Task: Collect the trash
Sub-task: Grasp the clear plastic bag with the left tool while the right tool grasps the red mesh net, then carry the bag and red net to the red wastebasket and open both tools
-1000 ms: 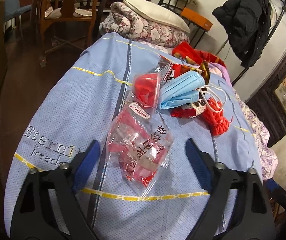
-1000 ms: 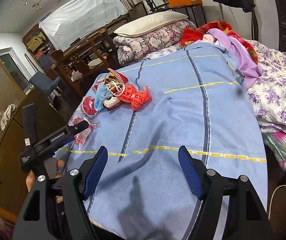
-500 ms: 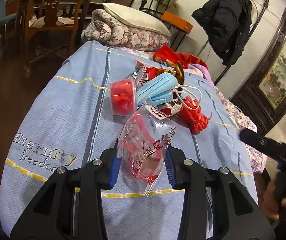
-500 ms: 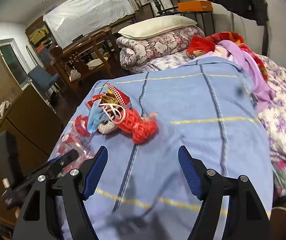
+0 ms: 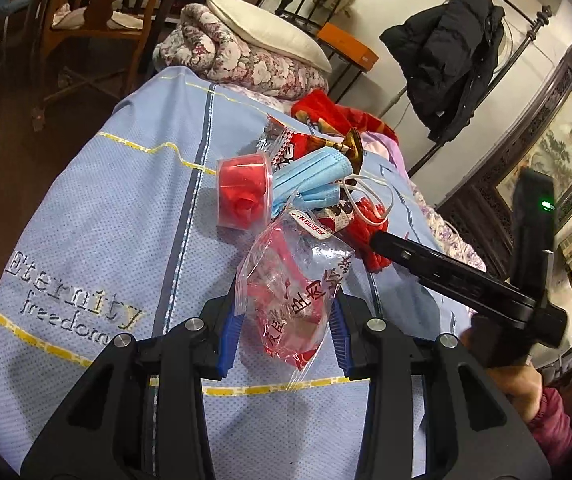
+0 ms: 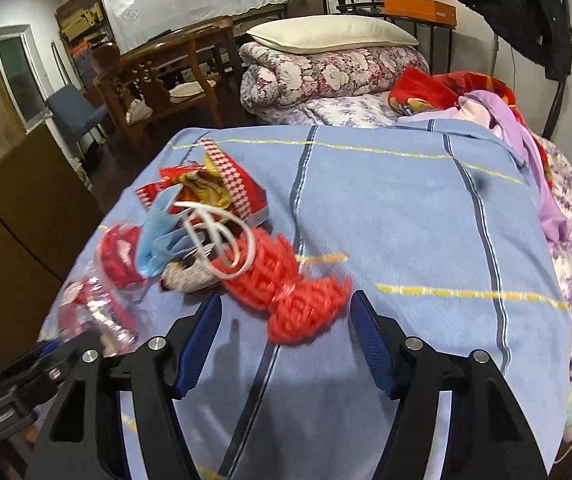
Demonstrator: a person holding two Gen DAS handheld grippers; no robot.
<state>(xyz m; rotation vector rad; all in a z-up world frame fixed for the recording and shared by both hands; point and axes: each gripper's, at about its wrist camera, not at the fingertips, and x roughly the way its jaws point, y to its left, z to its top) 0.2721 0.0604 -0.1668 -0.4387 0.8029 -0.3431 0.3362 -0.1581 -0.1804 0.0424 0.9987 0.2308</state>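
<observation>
The clear plastic bag with red print sits pinched between the blue pads of the left gripper, which angles down at the blue bedspread. Just beyond it lie a red tape roll, a blue face mask and a red knitted piece. The right gripper, tilted steeply down over the knitted piece, has its jaws apart and just narrowing, gripping nothing. A hand in a pink sleeve holds it.
</observation>
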